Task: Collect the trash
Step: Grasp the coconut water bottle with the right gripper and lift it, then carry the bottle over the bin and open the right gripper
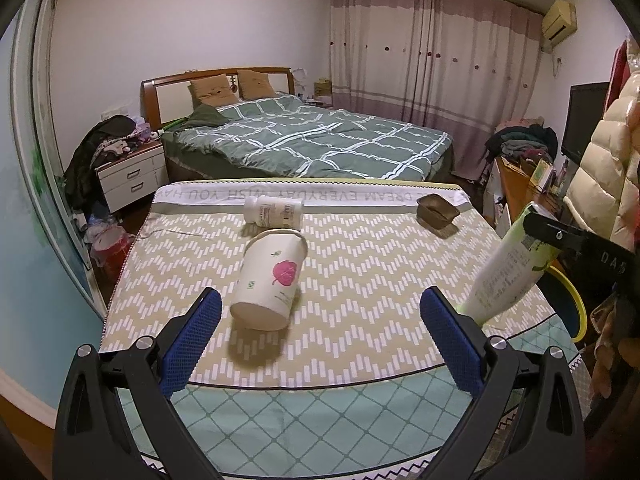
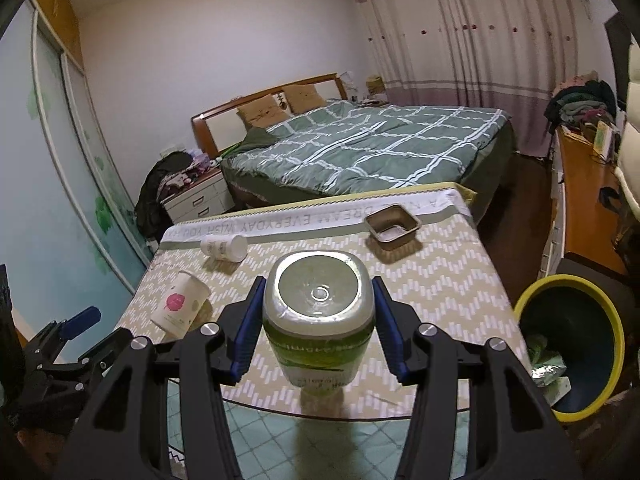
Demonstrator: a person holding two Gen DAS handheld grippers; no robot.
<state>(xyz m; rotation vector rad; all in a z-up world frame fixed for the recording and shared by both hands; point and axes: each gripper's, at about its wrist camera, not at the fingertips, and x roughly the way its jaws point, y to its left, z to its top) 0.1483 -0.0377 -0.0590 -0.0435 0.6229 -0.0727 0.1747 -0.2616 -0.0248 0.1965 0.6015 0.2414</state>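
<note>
We see the tabletop (image 2: 440, 288) under a chevron cloth, and beside its right edge a yellow-rimmed bin (image 2: 576, 344). Our right claw (image 2: 318, 320) is clamped on a green-and-white bottle (image 2: 320, 320), raised above the near edge. Our left claw (image 1: 320, 332) stands apart, empty, before a tipped paper cup (image 1: 268, 280). Farther back lie a white jar (image 1: 274, 210) and a brown tray (image 1: 438, 210).

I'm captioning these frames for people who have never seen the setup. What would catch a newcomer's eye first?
First, the green and white tube clamped between the right tongs, filling the middle of the right wrist view. Next, the paper cup with a pink leaf, lying on its side on the patterned tablecloth ahead of the open left tongs. At the table's right edge stands a dark bin with a yellow rim.
</note>
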